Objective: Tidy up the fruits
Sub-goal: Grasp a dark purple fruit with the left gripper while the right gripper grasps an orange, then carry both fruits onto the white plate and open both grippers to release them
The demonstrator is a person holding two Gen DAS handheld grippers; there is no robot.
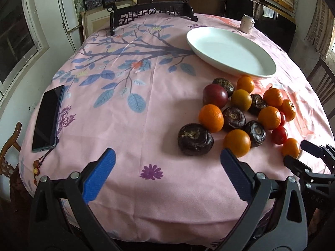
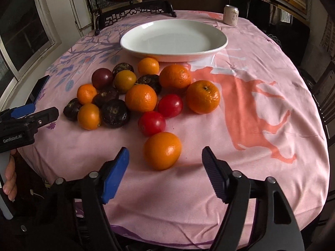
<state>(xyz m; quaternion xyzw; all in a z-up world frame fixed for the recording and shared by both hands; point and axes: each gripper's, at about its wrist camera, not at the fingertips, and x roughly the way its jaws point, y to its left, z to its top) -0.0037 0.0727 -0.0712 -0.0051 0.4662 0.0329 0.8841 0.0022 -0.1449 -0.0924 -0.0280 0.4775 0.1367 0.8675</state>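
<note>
A pile of fruit lies on the pink flowered tablecloth (image 1: 129,125) in front of an empty white oval plate (image 2: 173,39), also seen as the plate (image 1: 230,50). It holds several oranges, dark brown wrinkled fruits, two red round fruits (image 2: 151,123) and a purple one (image 2: 102,77). My right gripper (image 2: 165,152) is low over the nearest orange (image 2: 162,150). That orange sits between the blue pads with gaps on both sides, so the gripper is open. My left gripper (image 1: 167,154) is wide open and empty, just short of the nearest dark fruit (image 1: 195,139).
A dark phone (image 1: 48,117) lies near the table's left edge. A drink can (image 2: 231,15) stands behind the plate. A carved dark chair back (image 1: 150,13) rises at the far side. The right gripper (image 1: 301,153) shows at the left wrist view's right edge.
</note>
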